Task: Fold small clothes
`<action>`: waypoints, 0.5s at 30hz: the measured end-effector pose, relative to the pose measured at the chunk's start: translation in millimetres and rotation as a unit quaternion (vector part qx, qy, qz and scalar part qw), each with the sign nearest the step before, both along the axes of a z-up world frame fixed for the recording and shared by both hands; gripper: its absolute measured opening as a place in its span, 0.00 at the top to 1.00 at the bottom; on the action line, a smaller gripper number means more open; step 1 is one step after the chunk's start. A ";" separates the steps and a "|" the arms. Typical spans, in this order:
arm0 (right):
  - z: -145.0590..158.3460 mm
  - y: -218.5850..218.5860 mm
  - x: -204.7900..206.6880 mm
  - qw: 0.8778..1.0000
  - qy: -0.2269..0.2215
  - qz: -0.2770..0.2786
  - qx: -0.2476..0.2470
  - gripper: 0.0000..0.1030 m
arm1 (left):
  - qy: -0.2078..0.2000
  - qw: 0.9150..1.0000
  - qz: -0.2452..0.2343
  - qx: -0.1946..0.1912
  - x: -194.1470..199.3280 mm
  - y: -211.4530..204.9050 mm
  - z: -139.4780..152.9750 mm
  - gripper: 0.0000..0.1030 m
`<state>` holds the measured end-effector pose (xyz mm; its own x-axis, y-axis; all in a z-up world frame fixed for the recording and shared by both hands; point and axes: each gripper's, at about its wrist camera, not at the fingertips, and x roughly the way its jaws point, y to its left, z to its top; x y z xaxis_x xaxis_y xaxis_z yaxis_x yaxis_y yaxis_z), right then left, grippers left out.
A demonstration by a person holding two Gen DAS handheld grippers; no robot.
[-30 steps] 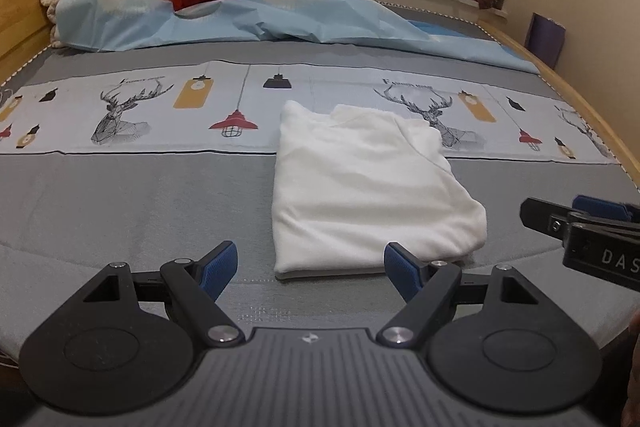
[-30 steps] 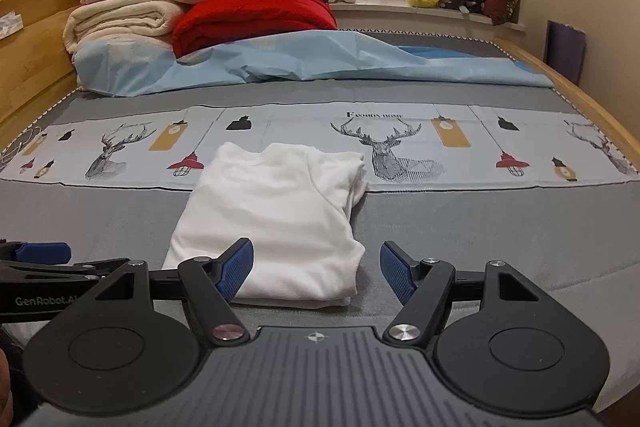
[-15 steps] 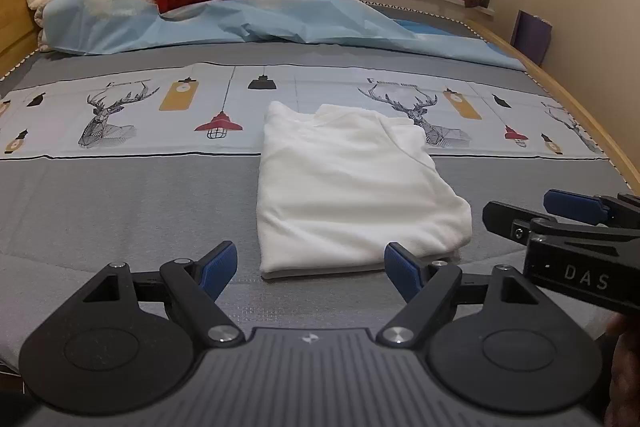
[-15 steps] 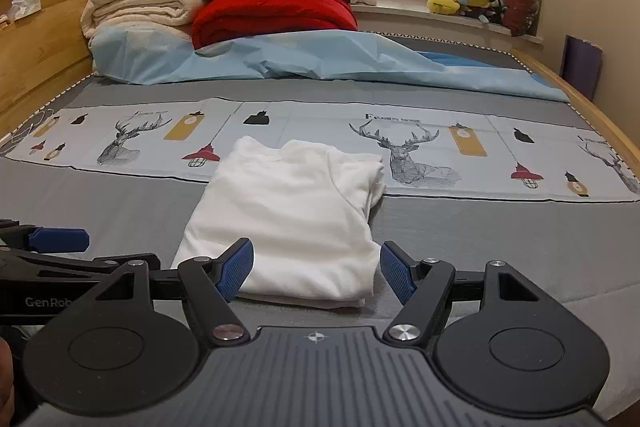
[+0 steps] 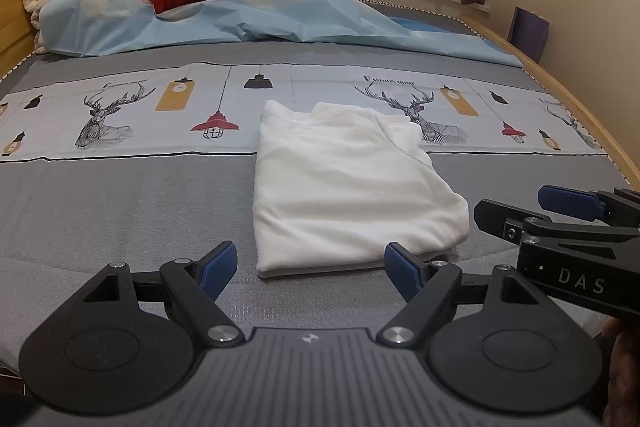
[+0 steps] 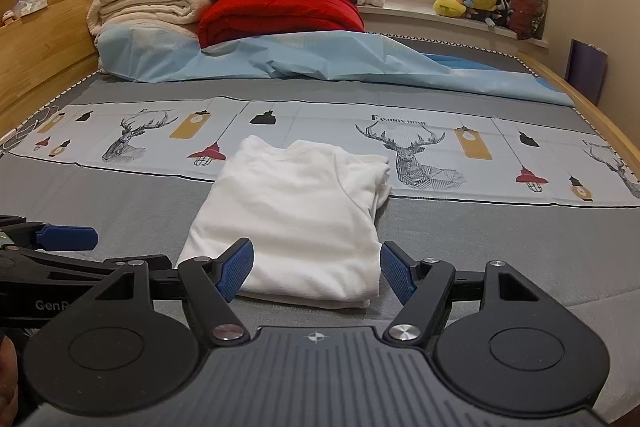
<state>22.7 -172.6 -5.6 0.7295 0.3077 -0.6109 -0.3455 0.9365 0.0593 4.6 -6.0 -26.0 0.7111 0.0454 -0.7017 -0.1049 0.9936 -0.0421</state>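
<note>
The white garment [image 5: 348,183] is laid flat on the grey bedspread [image 5: 120,211], its far edge overlapping the deer-and-lamp printed band [image 5: 120,115], and it's already folded into a compact, roughly rectangular stack with layered edges visible along the near side. Both tools are parked just in front of that near edge: the left gripper [image 5: 310,265] is spread wide with nothing between its pads, and the right gripper [image 6: 316,269] is spread wide too, empty, nothing pinched. The cloth is judged to be light, soft and floppy (thin knit, probably), so it won't hold shape once lifted and the layers could slide apart. If another fold is wanted, the two near corners of the garment are best pinched through all layers at once, one per gripper.
</note>
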 end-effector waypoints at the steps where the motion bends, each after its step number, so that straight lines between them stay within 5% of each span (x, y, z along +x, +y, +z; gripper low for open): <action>1: 0.0 -0.1 0.1 1.000 0.000 0.001 0.000 0.30 | 0.000 1.000 0.000 -0.001 -0.2 -0.2 0.1 0.18; 15: -0.8 1.6 0.6 1.000 0.002 0.002 0.000 0.30 | 0.002 1.000 0.000 -0.003 0.9 -0.4 -1.7 0.18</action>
<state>23.3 -171.0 -6.4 0.7260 0.3098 -0.6139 -0.3486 0.9354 0.0597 5.6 -6.4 -27.8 0.7084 0.0415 -0.7046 -0.1052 0.9933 -0.0473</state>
